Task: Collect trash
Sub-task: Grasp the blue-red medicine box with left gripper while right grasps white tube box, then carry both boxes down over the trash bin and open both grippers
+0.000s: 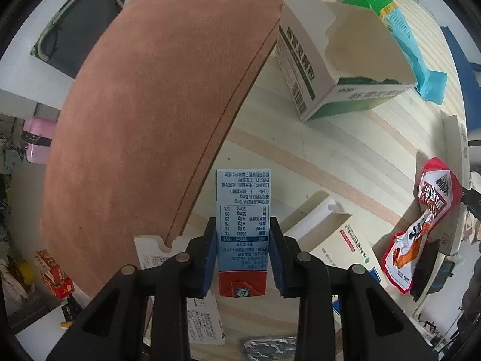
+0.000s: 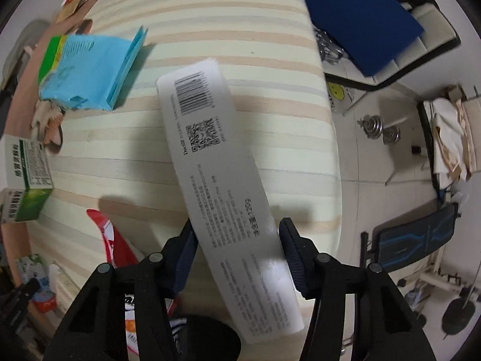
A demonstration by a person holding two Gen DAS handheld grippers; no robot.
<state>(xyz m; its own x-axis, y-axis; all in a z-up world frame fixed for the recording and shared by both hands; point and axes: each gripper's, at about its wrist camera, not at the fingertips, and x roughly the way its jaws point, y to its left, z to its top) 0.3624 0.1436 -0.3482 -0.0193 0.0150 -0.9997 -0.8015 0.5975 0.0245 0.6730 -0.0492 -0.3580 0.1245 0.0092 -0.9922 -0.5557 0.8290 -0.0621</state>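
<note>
We are looking straight down from the left wrist camera, close above the striped tabletop (image 1: 315, 156), its own tool (image 1: 243, 258) filling the lower edge and a brown surface (image 1: 144, 114) spreading across the left. From the right wrist we are also peering down at close range past that tool (image 2: 237, 255), with the floor (image 2: 375, 162) showing on the right. Both views are sharing the green-and-white box (image 1: 330, 69) (image 2: 27, 177), the light blue packet (image 1: 421, 60) (image 2: 87, 72) and the red wrapper (image 1: 421, 225) (image 2: 111, 234).

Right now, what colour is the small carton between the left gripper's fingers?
Light blue with a red end; the small carton shows best in the left wrist view.
</note>
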